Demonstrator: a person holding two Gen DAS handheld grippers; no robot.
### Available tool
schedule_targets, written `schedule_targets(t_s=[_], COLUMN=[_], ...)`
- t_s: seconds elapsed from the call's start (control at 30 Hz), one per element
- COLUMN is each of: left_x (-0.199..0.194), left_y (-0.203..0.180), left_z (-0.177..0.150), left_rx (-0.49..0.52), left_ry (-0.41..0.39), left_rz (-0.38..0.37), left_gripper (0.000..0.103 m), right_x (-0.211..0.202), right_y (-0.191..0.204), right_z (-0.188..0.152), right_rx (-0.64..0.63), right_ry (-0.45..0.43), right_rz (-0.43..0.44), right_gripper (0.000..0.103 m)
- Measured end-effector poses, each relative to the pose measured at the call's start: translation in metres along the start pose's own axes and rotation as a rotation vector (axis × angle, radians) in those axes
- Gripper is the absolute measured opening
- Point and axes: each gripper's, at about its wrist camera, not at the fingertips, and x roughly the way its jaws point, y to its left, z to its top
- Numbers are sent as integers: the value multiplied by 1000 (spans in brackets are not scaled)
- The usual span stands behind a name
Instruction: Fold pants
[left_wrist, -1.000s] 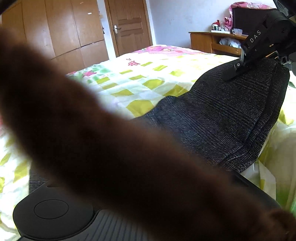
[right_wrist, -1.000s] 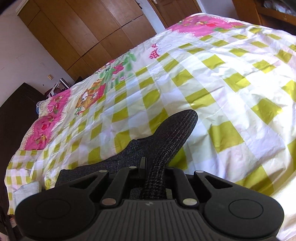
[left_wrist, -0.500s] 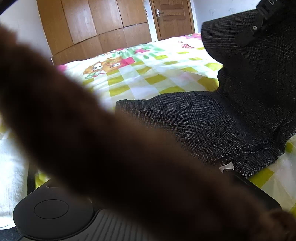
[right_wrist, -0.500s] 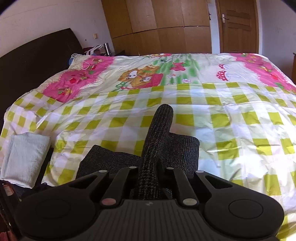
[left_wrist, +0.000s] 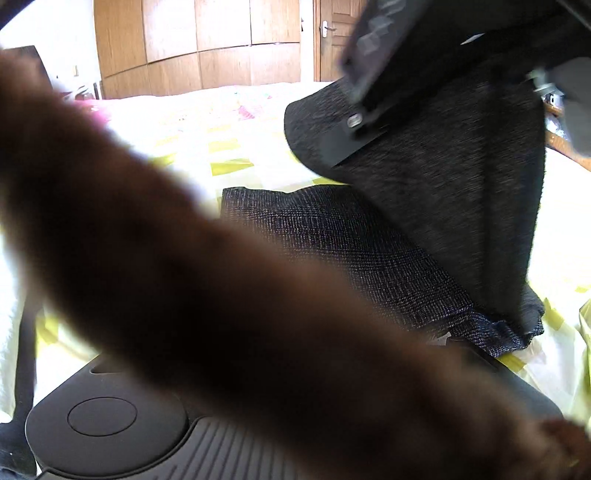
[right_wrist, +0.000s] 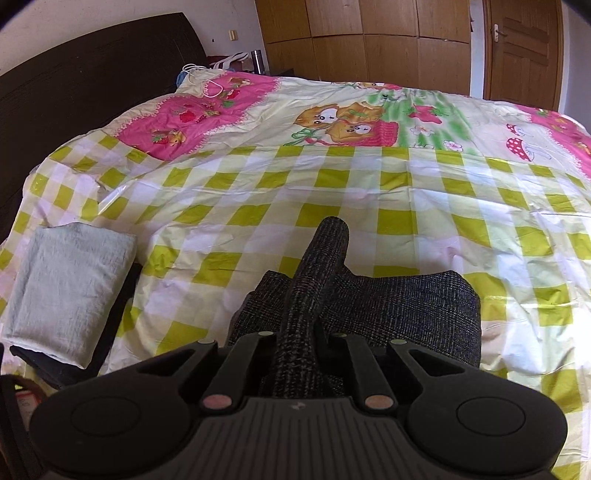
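Pants (right_wrist: 369, 306) of dark woven cloth lie partly folded on the checked bedspread (right_wrist: 332, 192), one end raised off the lower layer. On the far left of the right wrist view a folded pale cloth (right_wrist: 66, 288) sits near the bed's edge, well apart from the pants.

Left gripper: its body shows at the bottom of its own view, but a blurred brown shape (left_wrist: 221, 295), too close to the lens to identify, covers the fingers, so I cannot tell whether it is open or closed, or whether it holds anything.

Right gripper (right_wrist: 295, 354) is closed narrow on a bunched ridge of the pants, which runs up between the fingers and stands out beyond them. In the left wrist view this gripper (left_wrist: 369, 125) sits high at the upper right, tilted downward, with cloth hanging from it in a steep sheet over the flat layer below.

Risks, as I judge them: the grip is on a narrow bunch, so the cloth could slip out, or the raised end could land skewed and leave the edges uneven. With the left view blocked, that side's corner may go unwatched and drag or wrinkle.
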Motion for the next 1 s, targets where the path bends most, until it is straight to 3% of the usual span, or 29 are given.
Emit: schedule_targets(t_s=[0.23, 0.47, 0.73, 0.87, 1.0], left_x=[-1, -11, -62, -78, -85], left_y=[6, 12, 40, 35, 19], left_z=[-2, -3, -16, -18, -15], left_rx=[-37, -68, -239, -214, -179], left_ry=[-7, -31, -98, -110, -115], left_rz=[-36, -42, -106, -82, -99], left_gripper=[67, 70, 71, 71, 73], right_x=[26, 28, 31, 25, 15], right_y=[12, 10, -2, -3, -11], right_z=[-2, -2, -2, -3, 3], right_rx=[14, 61, 146, 152, 196], right_ry=[58, 69, 80, 77, 56], right_rz=[-21, 38, 124, 166, 272], right_gripper=[26, 39, 47, 52, 53])
